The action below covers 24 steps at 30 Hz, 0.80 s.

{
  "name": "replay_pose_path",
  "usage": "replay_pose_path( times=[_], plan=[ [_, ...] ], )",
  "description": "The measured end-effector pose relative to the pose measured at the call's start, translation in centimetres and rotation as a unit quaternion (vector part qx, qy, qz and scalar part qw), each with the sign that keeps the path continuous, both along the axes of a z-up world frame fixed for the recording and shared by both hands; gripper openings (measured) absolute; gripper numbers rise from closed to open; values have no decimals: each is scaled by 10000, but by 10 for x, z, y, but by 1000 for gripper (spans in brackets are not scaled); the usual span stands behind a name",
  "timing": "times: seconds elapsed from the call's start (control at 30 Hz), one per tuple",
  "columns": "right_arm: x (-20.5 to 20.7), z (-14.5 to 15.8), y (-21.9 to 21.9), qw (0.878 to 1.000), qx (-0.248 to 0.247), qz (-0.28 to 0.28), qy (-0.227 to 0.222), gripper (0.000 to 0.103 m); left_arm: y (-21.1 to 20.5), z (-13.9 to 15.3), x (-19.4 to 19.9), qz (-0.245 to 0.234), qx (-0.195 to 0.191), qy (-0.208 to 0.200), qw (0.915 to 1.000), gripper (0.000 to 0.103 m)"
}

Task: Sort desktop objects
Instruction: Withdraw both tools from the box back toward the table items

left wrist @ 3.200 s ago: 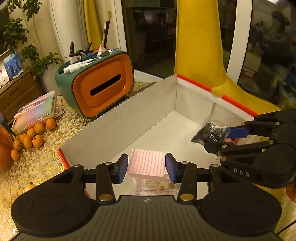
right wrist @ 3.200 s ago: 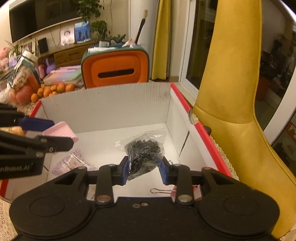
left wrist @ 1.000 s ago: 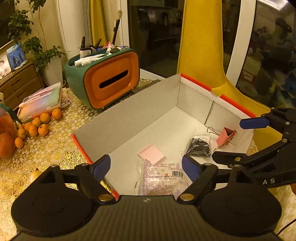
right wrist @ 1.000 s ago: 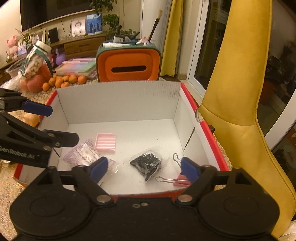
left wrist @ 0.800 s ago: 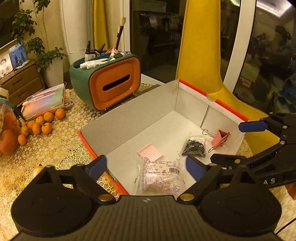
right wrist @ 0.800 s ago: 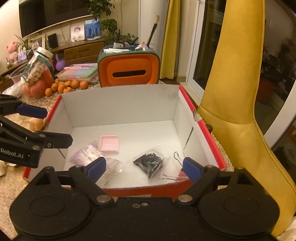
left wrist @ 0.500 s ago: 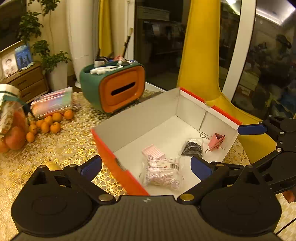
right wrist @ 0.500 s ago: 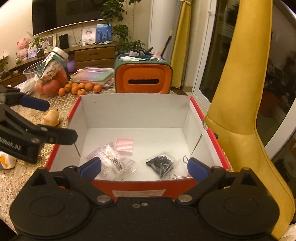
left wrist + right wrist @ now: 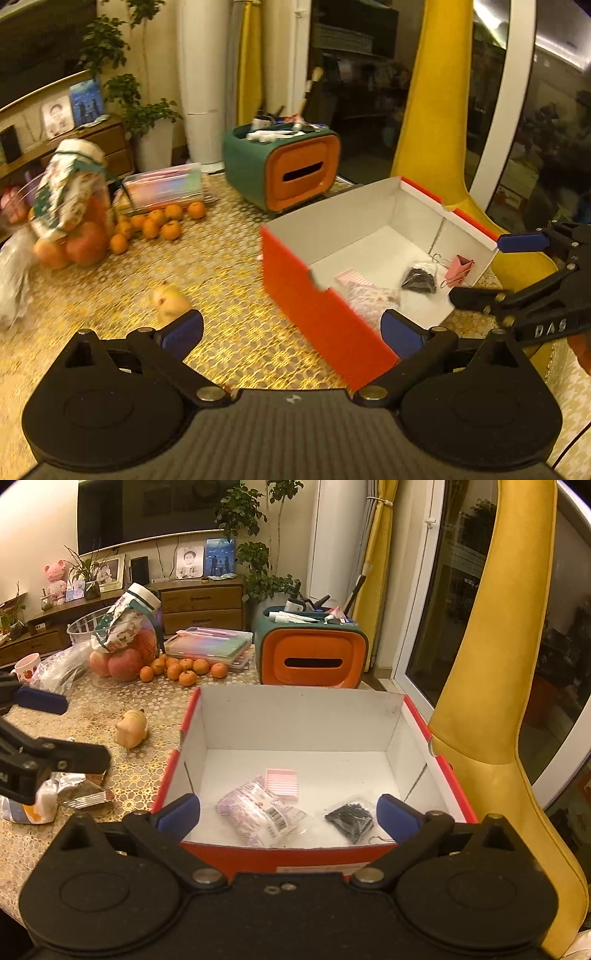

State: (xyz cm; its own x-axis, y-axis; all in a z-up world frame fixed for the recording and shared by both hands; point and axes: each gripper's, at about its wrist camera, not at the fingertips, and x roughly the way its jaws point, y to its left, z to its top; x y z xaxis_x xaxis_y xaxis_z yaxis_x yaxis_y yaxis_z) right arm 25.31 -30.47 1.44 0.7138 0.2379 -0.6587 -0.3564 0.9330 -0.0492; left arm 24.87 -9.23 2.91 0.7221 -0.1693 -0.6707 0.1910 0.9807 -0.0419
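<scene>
The red box [image 9: 439, 771] sits on the gold-patterned tablecloth [image 9: 229, 266], just in front of the green and orange organiser [image 9: 312, 653], and we hold both tools above its near edge. We read "DAS" in pale letters on the side of the right gripper [image 9: 476, 266] as the left camera sees it; a white label [image 9: 317, 868] on the box's red front wall is too small to read. Inside, on the white floor, we see a pink ridged pad [image 9: 281, 783], a clear packet with a barcode [image 9: 260, 814] lying against it, a small bag of black bits [image 9: 351, 818] and, only from the left camera, a pink binder clip [image 9: 458, 269] in the corner. The organiser's top holds tubes and a brush. Beside it lie a stack of flat clear cases [image 9: 208, 646] and loose oranges [image 9: 184, 668]. We keep the left gripper [image 9: 291, 332] spread wide with nothing between its blue pads [image 9: 181, 332], and the right gripper likewise gapes, holding nothing.
</scene>
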Motion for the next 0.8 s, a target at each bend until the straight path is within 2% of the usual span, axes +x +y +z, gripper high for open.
replay_pose_path(
  times=[0.37,0.57,0.8],
  plan=[
    [-27,13,18,9994,220,125,-223,102,62,0,-56,393,-146,-244,9988,103],
    [-48,15,42,9987,160,351,-328,102,90,-2,-86,557,42,-412,9976,103],
    [-71,9,84,9965,112,731,-401,102,115,-18,-119,692,191,-576,9958,103]
  ],
)
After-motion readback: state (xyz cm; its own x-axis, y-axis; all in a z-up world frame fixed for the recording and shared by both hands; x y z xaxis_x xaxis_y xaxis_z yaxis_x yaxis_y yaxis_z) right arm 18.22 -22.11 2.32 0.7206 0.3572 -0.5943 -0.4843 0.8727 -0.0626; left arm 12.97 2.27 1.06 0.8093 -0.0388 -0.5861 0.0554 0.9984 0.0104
